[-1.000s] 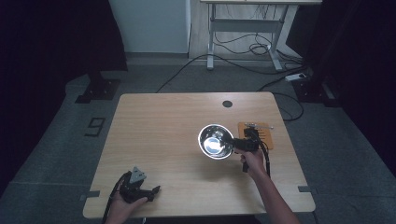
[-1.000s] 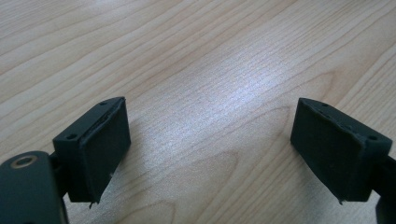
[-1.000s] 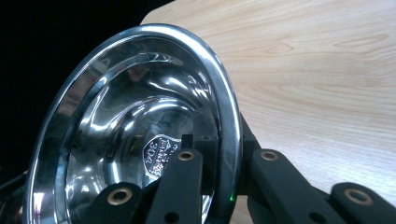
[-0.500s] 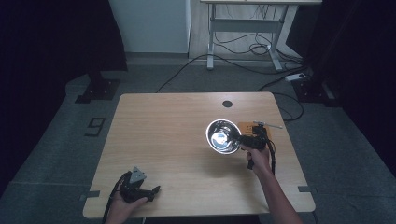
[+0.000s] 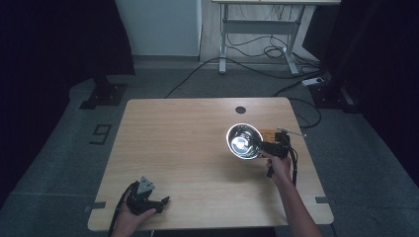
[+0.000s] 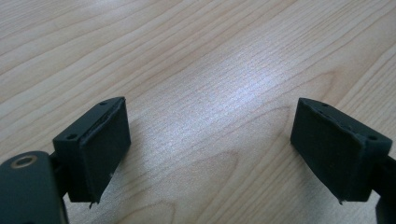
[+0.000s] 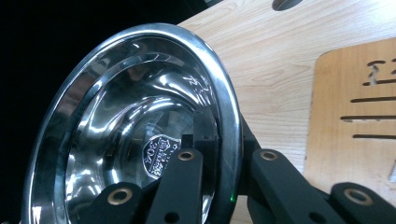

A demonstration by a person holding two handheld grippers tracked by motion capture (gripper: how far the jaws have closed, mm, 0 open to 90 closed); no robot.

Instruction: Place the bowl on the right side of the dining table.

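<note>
Right of centre in the high view: a round, shiny stainless-steel bowl (image 5: 243, 140) held at its rim by the right gripper (image 5: 269, 147), with the person's right hand (image 5: 279, 168) just below it in the frame. The bowl sits to the left of that gripper, over the light wooden table (image 5: 188, 148).

Right gripper view — the bowl (image 7: 135, 140) is tipped up on edge, its open face turned toward the camera and the left of the frame. One black jaw lies inside the bowl, the other behind the rim, so the rim is pinched between them. A stamped mark shows on the bowl's bottom. Being round, it has no long axis to note.

Just right of the bowl, a thin flat wooden board with cut slots (image 7: 355, 116) lies on the table.

Lower left of the high view: the left gripper (image 5: 150, 201) rests at the table's near edge in the left hand (image 5: 131, 217). Left gripper view — jaws spread wide, bare wood between them.
</note>
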